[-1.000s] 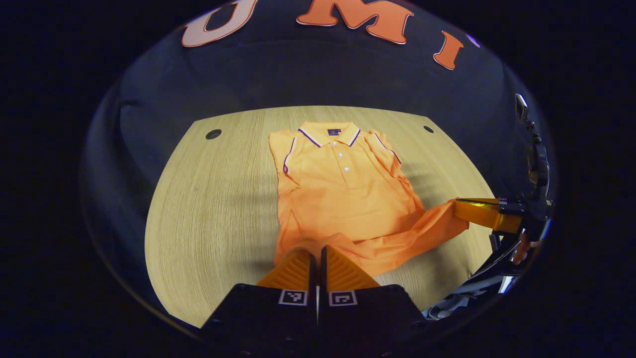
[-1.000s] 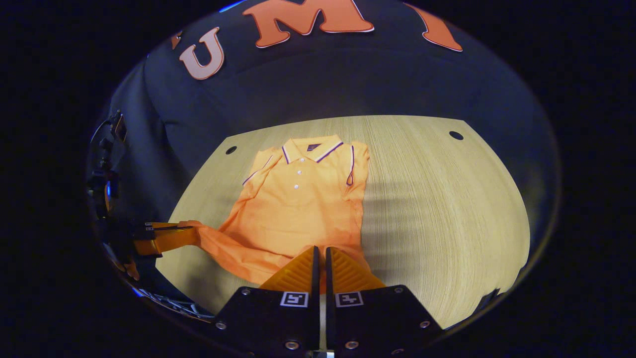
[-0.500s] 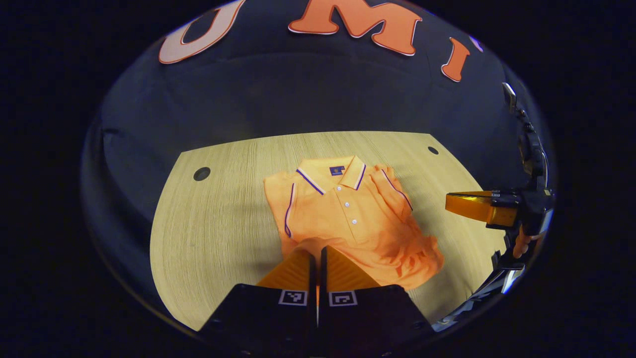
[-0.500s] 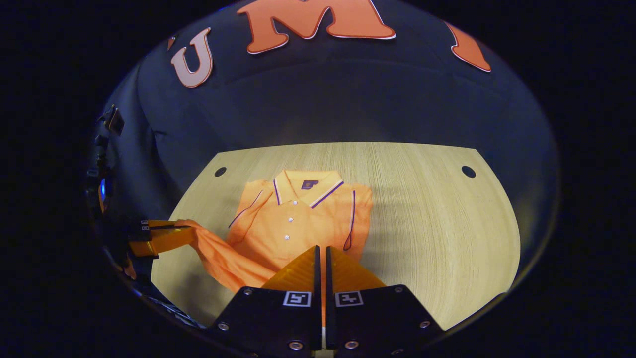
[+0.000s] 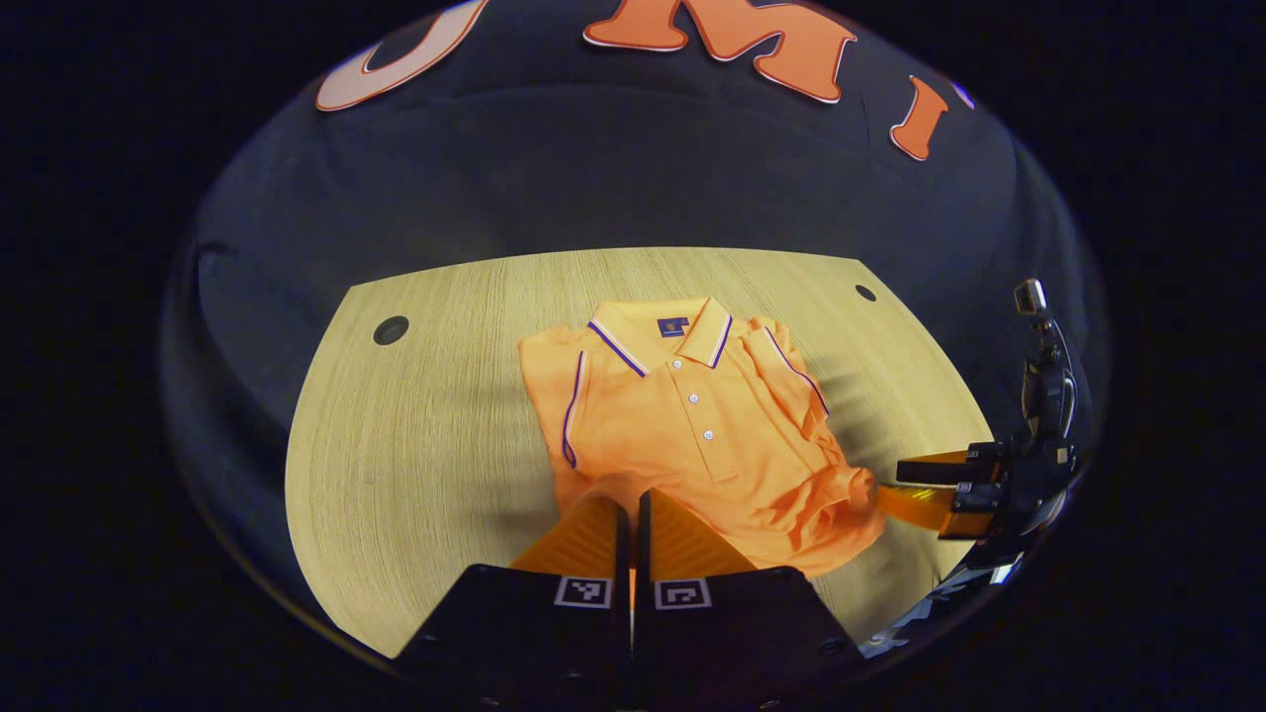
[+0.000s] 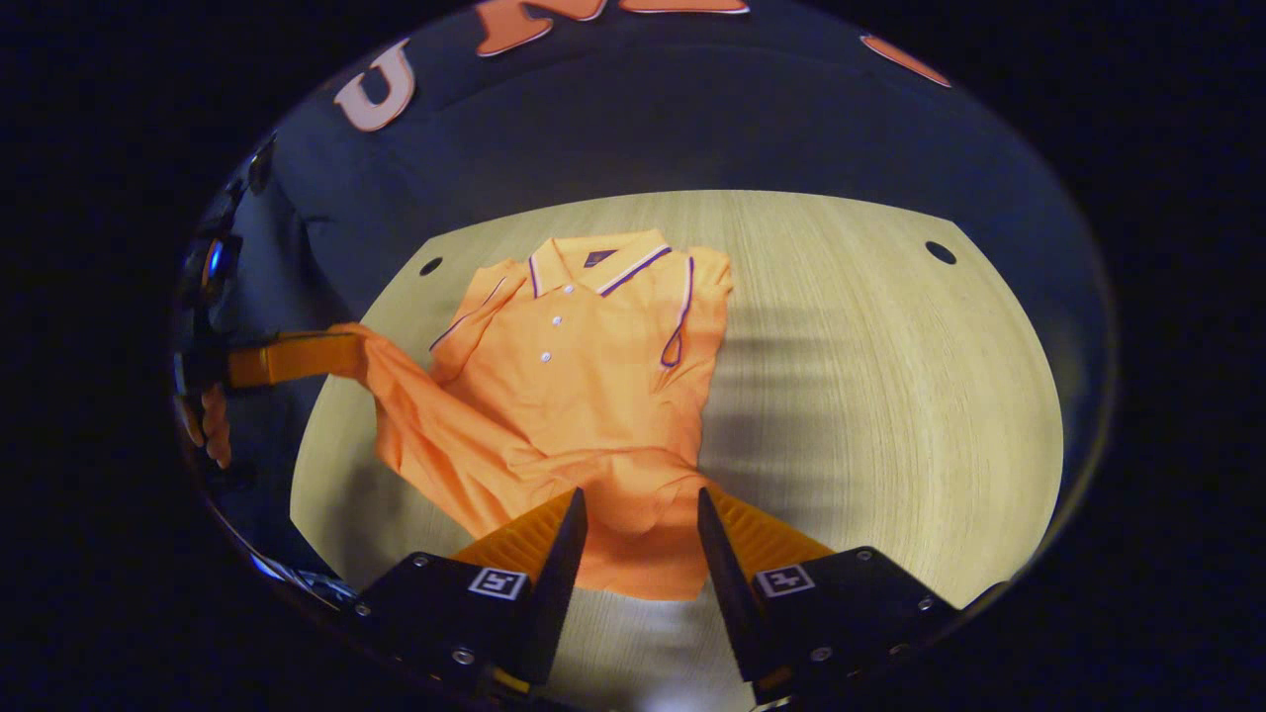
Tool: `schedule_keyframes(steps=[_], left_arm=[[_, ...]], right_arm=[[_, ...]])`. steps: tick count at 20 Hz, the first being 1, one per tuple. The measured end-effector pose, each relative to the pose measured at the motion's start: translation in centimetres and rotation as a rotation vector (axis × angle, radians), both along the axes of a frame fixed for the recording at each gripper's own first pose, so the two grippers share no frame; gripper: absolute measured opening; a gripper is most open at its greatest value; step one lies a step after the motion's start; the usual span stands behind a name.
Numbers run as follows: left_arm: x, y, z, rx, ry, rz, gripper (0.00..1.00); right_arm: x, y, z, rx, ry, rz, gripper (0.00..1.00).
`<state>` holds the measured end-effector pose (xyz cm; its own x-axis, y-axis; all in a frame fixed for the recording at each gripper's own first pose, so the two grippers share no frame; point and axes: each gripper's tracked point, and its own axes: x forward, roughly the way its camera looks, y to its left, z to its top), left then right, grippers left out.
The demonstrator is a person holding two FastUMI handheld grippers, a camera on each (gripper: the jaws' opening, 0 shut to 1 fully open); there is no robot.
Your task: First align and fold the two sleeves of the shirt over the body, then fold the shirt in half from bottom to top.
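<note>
While the left gripper stays out of it, clenched on the shirt hem, the right gripper stands released over the hem; beyond, the shirt lies collar-far on the table.

This is a recording booth set up for handling trials, not a lived-in room. Ahead of the left tongs a pale wood-grain desk with round cable holes stands against a black cloth wall that curves round its far side. Light falls on the desk alone; everything beyond its edges is dark. An orange polo shirt lies on it, ahead of the right tongs.
</note>
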<state>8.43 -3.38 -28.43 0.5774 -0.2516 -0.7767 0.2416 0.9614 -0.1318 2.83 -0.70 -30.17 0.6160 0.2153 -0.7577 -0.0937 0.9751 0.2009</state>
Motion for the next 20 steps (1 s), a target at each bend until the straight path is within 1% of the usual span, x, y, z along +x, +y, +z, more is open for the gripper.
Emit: schedule_keyframes(steps=[1,2,3,4,7,8,9,10,11,12,14,17,18,19,20], left_arm=[[-0.2,0.0,0.0,0.002,0.003,0.002,0.01],[-0.1,-0.1,-0.2,0.001,0.006,0.003,0.01],[-0.3,0.1,-0.2,0.003,0.008,0.006,0.01],[-0.3,0.1,-0.3,0.003,0.013,0.007,0.01],[-0.3,0.4,-0.9,0.008,0.024,0.013,0.01],[-0.4,0.6,-0.8,0.007,0.024,0.016,0.01],[-0.4,0.7,-0.8,0.011,0.024,0.015,0.01],[-0.3,0.8,-0.8,0.009,0.024,0.017,0.01],[-0.4,0.9,-0.9,0.008,0.024,0.017,0.02],[-0.4,1.1,-0.9,0.007,0.025,0.02,0.01],[-0.4,1.3,-1.0,0.007,0.028,0.026,0.01],[-0.2,1.4,-1.1,0.013,0.023,0.027,0.01],[0.2,1.4,-0.8,0.017,0.006,0.028,0.01],[0.6,1.3,-0.5,0.022,-0.01,0.021,0.01],[0.9,1.3,-0.3,0.034,-0.025,0.013,0.01]], right_arm=[[0.0,0.2,-0.9,-0.042,0.004,0.025,0.75],[0.1,0.5,-1.3,-0.061,0.007,0.049,0.77],[0.5,0.6,-1.8,-0.088,0.006,0.047,0.81],[1.1,0.9,-2.2,-0.091,0.0,0.049,0.84],[2.3,1.4,-3.7,-0.096,0.025,0.034,0.83],[2.0,1.4,-4.5,-0.091,0.062,0.024,0.63],[2.3,1.4,-4.3,-0.071,0.063,-0.007,0.5],[3.1,1.0,-3.8,-0.044,0.04,-0.06,0.29],[3.6,1.5,-3.4,0.022,0.036,-0.08,0.19],[3.6,2.0,-2.7,0.066,0.028,-0.096,0.1],[4.3,1.5,-1.4,0.083,-0.018,-0.117,0.1],[4.7,0.4,0.2,0.033,-0.069,-0.141,0.1],[5.1,0.4,0.9,0.045,-0.082,-0.149,0.1],[5.9,-0.1,1.6,0.046,-0.11,-0.18,0.1],[6.2,-0.1,2.1,0.06,-0.109,-0.179,0.1]])
